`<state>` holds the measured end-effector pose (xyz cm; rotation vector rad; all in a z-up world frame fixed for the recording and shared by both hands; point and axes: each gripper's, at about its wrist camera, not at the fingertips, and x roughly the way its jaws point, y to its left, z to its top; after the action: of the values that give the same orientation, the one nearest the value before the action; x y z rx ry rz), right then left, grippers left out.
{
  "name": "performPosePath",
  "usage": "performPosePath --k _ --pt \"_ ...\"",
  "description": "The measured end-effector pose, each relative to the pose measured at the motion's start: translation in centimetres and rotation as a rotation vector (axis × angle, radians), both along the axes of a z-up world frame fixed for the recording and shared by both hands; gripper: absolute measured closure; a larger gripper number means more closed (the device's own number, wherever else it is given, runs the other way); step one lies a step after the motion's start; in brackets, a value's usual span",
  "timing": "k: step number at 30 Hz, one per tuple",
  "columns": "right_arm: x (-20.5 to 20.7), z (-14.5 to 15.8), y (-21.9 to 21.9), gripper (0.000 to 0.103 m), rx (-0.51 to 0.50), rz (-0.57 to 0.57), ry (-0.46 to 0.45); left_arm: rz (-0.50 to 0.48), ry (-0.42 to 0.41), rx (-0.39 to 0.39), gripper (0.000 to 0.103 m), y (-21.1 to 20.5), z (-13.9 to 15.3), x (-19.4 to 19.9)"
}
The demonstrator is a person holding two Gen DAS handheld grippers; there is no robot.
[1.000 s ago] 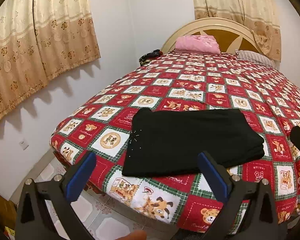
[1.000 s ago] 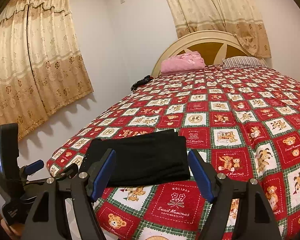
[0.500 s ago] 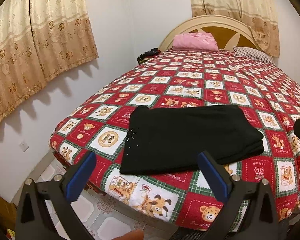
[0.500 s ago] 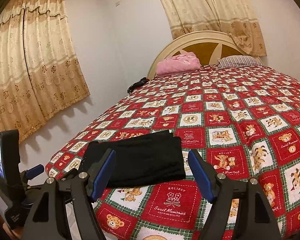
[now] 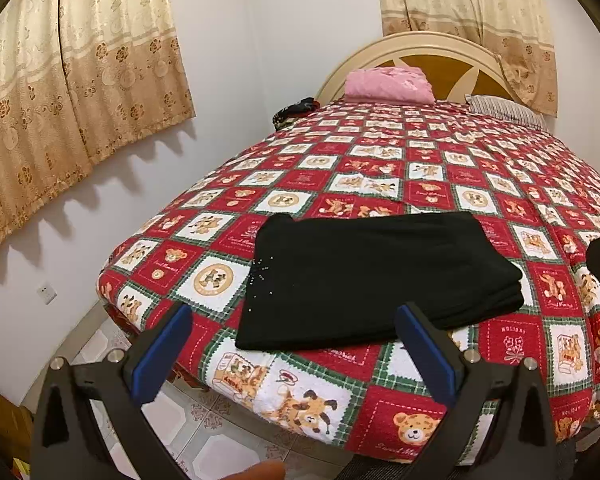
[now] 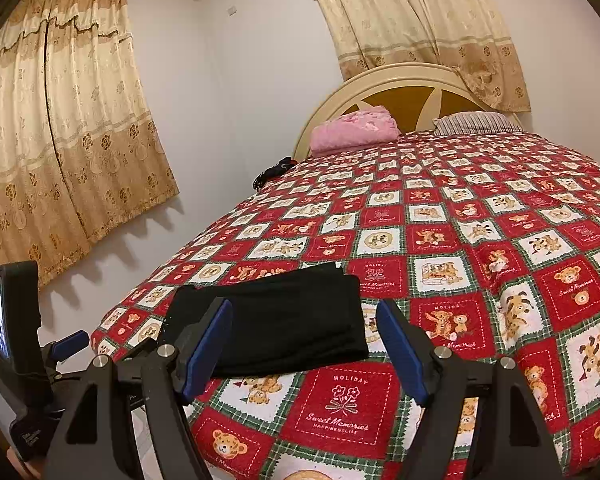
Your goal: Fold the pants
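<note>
The black pants [image 5: 364, 276] lie folded into a flat rectangular stack near the foot corner of the bed; they also show in the right wrist view [image 6: 284, 324]. My left gripper [image 5: 296, 344] is open and empty, held back from the bed's foot edge, in front of the pants and apart from them. My right gripper [image 6: 304, 348] is open and empty, just in front of the pants' right end, above the bedspread. The left gripper's body and one blue fingertip [image 6: 70, 342] show at the left of the right wrist view.
The bed has a red, white and green teddy-bear bedspread [image 5: 440, 168]. A pink folded blanket [image 5: 388, 84], a striped pillow [image 5: 504, 108] and a dark item [image 5: 294, 110] lie by the headboard. Curtains and white walls stand left; tiled floor [image 5: 204, 432] lies below the bed's foot.
Both grippers have drawn back and up a little from the bed, staying open. The folded pants have not moved.
</note>
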<state>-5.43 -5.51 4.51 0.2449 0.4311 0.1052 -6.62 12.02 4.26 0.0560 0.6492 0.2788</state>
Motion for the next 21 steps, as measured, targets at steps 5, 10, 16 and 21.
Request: performPosePath --k 5,10,16,21 --pt "-0.07 0.01 -0.01 0.027 -0.002 -0.003 -0.003 0.004 -0.001 -0.006 0.000 0.03 0.08 -0.01" --pt "-0.08 0.01 -0.01 0.027 -0.003 0.000 -0.001 0.006 -0.001 -0.006 0.000 0.09 0.12 -0.04" --pt "-0.08 -0.04 0.01 0.027 -0.003 0.001 0.001 0.009 0.002 -0.005 0.000 0.14 0.10 0.00" --pt "-0.05 -0.09 0.06 0.027 -0.003 -0.002 0.001 0.009 0.002 -0.001 0.000 0.11 0.11 0.00"
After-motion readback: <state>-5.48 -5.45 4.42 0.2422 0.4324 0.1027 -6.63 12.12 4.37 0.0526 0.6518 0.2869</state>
